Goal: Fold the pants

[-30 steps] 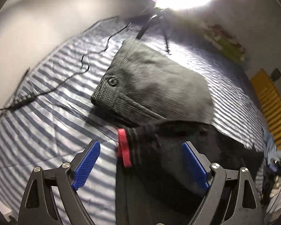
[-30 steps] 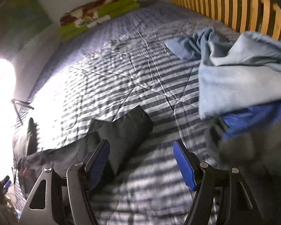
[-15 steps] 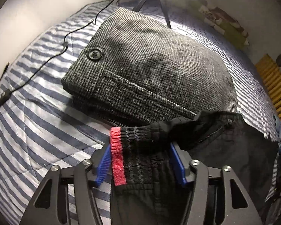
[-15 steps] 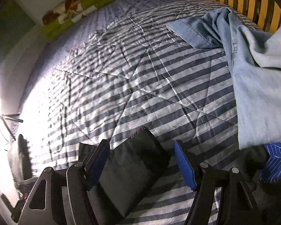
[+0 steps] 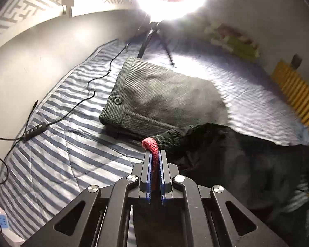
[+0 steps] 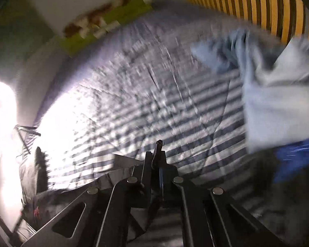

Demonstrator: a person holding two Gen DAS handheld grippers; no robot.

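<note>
Black pants (image 5: 237, 160) with a ribbed waistband edged in red (image 5: 151, 144) lie on the striped bed and rise toward me. My left gripper (image 5: 154, 156) is shut on that red-edged waistband, which pokes up between the blue pads. In the right wrist view, my right gripper (image 6: 157, 154) is shut on a thin edge of the same black pants (image 6: 117, 173), whose cloth trails down to the left. That view is blurred by motion.
Folded grey checked trousers (image 5: 164, 96) lie just behind the black pants. A ring light on a tripod (image 5: 154, 41) stands at the bed's far edge, with cables (image 5: 72, 111) across the striped cover (image 5: 61, 154). Light blue clothes (image 6: 278, 94) are piled by yellow slats (image 6: 257, 4).
Both grippers have gone from open to shut on the black pants: left on the red-edged waistband, right on a hem edge. Both have lifted back from the bed.
</note>
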